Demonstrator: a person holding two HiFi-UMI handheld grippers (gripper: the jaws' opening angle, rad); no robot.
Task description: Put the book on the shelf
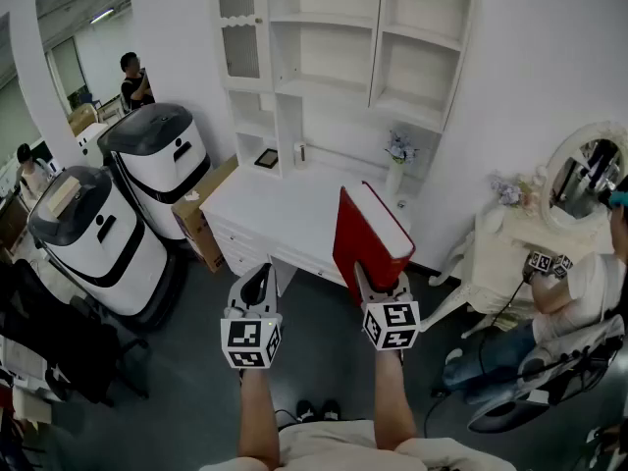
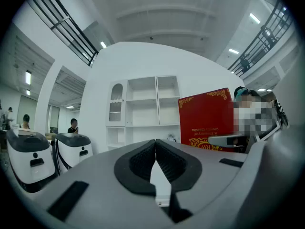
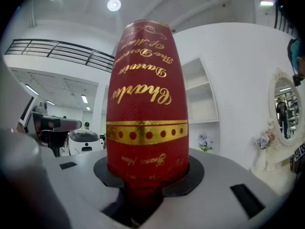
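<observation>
Red hardback book (image 1: 368,238) stands upright in our right gripper (image 1: 381,285), whose jaws clamp its lower end, with the gold-lettered spine facing the gripper. We hold it in the air above the front edge of the white desk (image 1: 265,209), apart from the white shelf unit (image 1: 339,77) that rises at the desk's back. Our left gripper (image 1: 257,285) hangs beside the right one, jaws pressed together with nothing between them.

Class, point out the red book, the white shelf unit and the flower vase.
red book (image 3: 145,109), right gripper view, spine.
white shelf unit (image 1: 378,37), head view, upright divider.
flower vase (image 1: 394,178), head view, body.
</observation>
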